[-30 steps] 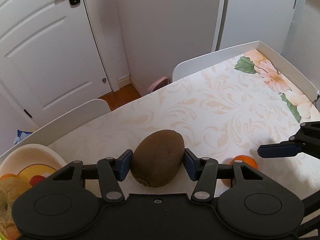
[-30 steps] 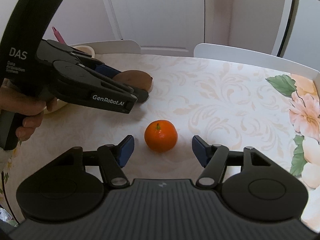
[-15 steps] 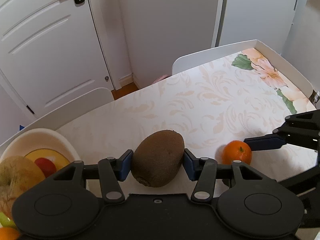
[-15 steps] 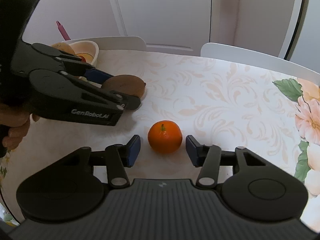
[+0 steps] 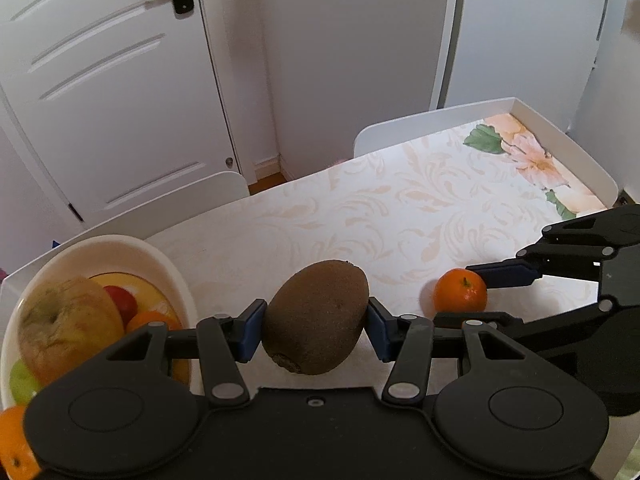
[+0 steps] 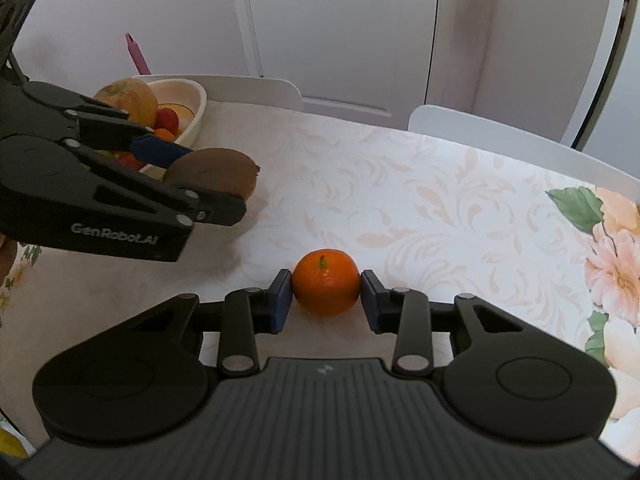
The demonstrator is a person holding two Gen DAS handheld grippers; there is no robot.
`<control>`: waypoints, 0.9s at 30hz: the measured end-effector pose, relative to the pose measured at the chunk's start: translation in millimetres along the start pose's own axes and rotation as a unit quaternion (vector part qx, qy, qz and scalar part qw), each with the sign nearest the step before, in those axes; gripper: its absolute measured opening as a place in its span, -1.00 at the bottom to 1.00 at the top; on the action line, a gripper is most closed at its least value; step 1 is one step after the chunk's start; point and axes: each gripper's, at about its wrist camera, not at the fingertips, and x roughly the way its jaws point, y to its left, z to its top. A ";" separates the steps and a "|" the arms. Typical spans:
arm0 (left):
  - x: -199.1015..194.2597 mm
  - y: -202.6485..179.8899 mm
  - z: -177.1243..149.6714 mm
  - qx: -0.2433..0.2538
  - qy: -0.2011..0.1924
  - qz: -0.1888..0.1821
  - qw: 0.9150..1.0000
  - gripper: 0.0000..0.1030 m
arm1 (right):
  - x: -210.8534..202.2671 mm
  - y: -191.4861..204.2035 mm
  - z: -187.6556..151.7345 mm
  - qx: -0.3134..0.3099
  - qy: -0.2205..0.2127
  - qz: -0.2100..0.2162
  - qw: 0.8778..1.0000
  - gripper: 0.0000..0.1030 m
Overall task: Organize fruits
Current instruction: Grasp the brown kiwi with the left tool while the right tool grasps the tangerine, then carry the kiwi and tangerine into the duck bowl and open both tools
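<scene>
Fruit is what I am sorting, and two pieces are in play at once. In my left gripper [image 5: 316, 330] I hold the brown, fuzzy, egg-shaped kiwi [image 5: 316, 316], blue pads pressed tight on both of its sides and lifted clear of the cream floral tablecloth [image 5: 400, 208]. Over the last second I have carried it across toward the white ceramic oval bowl [image 5: 176, 280], which now fills much more of the left wrist view, showing the large yellow-brown apple [image 5: 68, 320] and the small red and orange fruits beside it.

On the other side, my right gripper [image 6: 326, 296] has just been closing around the small round orange tangerine with the green stem [image 6: 326, 282], which sits on the cloth. A second ago the jaws stood well wide of it; now the blue pads lie against both flanks. I judge that they are touching, though whether they bear with real force is hard to read from here.

So I reckon the kiwi is nearly ready to be set into the bowl, and the tangerine, not yet lifted, is about to follow once the grip is firm.
</scene>
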 end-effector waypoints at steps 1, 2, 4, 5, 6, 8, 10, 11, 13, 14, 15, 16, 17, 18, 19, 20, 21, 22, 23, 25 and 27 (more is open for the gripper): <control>-4.0 0.3 -0.9 -0.004 -0.003 0.001 1.000 0.10 | -1.4 0.8 0.4 -0.001 -0.002 0.000 1.000 0.00; -8.3 1.0 -1.8 -0.008 -0.006 0.002 1.000 0.10 | -3.6 1.5 0.9 -0.002 -0.003 0.000 1.000 0.00; -18.0 1.2 -3.6 -0.018 -0.014 0.004 1.000 0.10 | -9.3 3.4 1.9 -0.002 -0.006 0.001 1.000 0.00; -23.2 1.5 -4.5 -0.023 -0.018 0.005 1.000 0.10 | -12.8 4.3 2.7 -0.003 -0.008 0.002 1.000 0.00; -28.7 2.1 -5.5 -0.028 -0.023 0.006 0.999 0.10 | -16.7 5.3 4.0 -0.003 -0.010 0.004 1.000 0.00; -41.7 2.9 -7.3 -0.039 -0.033 0.011 0.999 0.10 | -24.1 9.4 6.3 -0.006 -0.014 0.007 1.000 0.00; -54.0 4.9 -8.7 -0.051 -0.043 0.015 0.998 0.10 | -31.8 13.5 10.1 -0.011 -0.020 0.009 1.000 0.00; -60.2 6.5 -9.5 -0.058 -0.048 0.018 0.997 0.10 | -35.4 15.7 12.3 -0.013 -0.023 0.011 1.000 0.00; -71.2 9.6 -10.5 -0.069 -0.053 0.023 0.996 0.10 | -41.3 19.3 17.3 -0.017 -0.029 0.016 0.999 0.00; -76.6 10.9 -11.1 -0.075 -0.057 0.028 0.995 0.10 | -44.6 21.7 20.2 -0.019 -0.031 0.019 0.999 0.00; -81.9 12.9 -12.0 -0.079 -0.060 0.032 0.995 0.10 | -48.1 24.6 23.8 -0.021 -0.035 0.022 0.999 0.00; -87.1 15.2 -12.8 -0.085 -0.062 0.037 0.994 0.10 | -51.1 26.8 26.8 -0.023 -0.039 0.026 0.999 0.00; -91.7 17.7 -13.7 -0.090 -0.064 0.040 0.993 0.10 | -54.2 29.5 30.8 -0.025 -0.042 0.029 0.998 0.00; -96.7 21.1 -14.7 -0.097 -0.066 0.044 0.992 0.10 | -57.3 33.4 36.1 -0.028 -0.045 0.031 0.998 0.00; -101.8 24.6 -15.6 -0.104 -0.068 0.047 0.991 0.10 | -59.9 36.2 40.5 -0.030 -0.048 0.034 0.998 0.00; -107.0 28.9 -16.5 -0.111 -0.070 0.050 0.990 0.10 | -62.5 39.2 45.2 -0.033 -0.051 0.037 0.997 0.00; -111.1 32.6 -16.9 -0.118 -0.073 0.053 0.989 0.10 | -64.9 42.4 50.4 -0.035 -0.054 0.041 0.997 0.00; -116.0 36.9 -17.7 -0.124 -0.077 0.058 0.988 0.10 | -66.6 45.3 55.0 -0.037 -0.057 0.044 0.997 0.00; -120.6 41.5 -18.5 -0.130 -0.080 0.063 0.986 0.10 | -68.3 48.7 59.8 -0.040 -0.059 0.048 0.996 0.00; -129.3 51.2 -19.5 -0.140 -0.086 0.074 0.984 0.10 | -70.4 55.5 71.0 -0.043 -0.065 0.057 0.995 0.00; -137.4 61.8 -20.0 -0.145 -0.091 0.086 0.981 0.10 | -70.6 61.9 80.1 -0.048 -0.070 0.064 0.994 0.00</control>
